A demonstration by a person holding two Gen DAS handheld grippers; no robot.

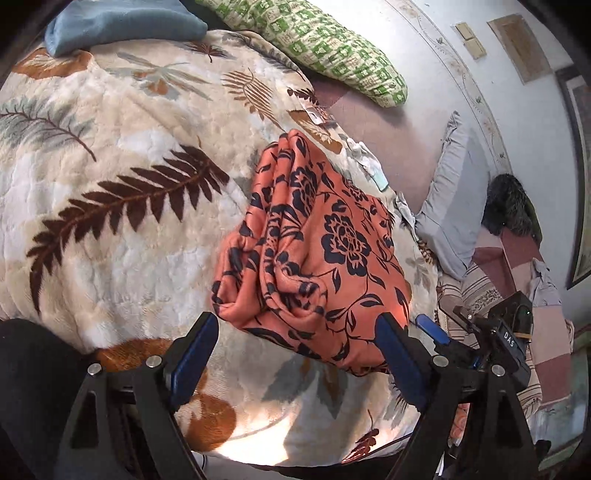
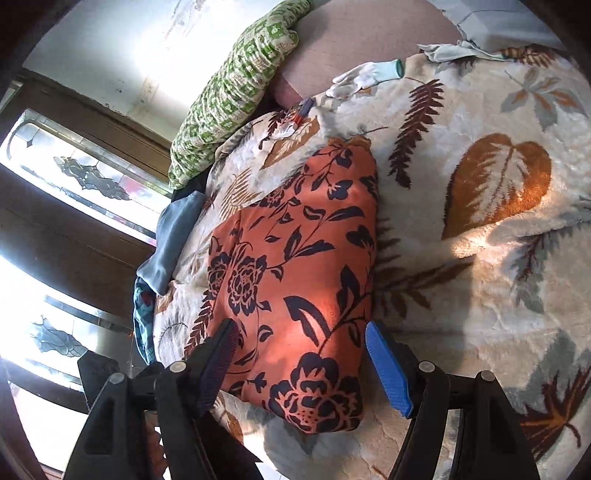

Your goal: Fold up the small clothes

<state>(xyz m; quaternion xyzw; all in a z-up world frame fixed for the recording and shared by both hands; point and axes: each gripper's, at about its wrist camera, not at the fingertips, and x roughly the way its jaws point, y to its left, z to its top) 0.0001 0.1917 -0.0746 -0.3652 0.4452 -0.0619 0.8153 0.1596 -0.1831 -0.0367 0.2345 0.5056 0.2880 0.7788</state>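
Observation:
An orange garment with a dark blue flower print (image 1: 314,251) lies folded into a thick bundle on a cream leaf-patterned blanket (image 1: 122,177). My left gripper (image 1: 295,328) is open, its blue-padded fingers spread to either side of the bundle's near edge. The garment also shows in the right wrist view (image 2: 295,280), lying lengthwise ahead. My right gripper (image 2: 301,339) is open, its fingers standing on both sides of the bundle's near end, not pinching it. The right gripper's body (image 1: 491,343) shows at the right of the left wrist view.
A green patterned pillow (image 1: 325,48) and a folded blue cloth (image 1: 122,26) lie at the blanket's far side. A grey pillow (image 1: 450,206) leans by the wall. A pale glove (image 2: 369,75) lies on the blanket's far edge. Windows (image 2: 74,177) stand to the left.

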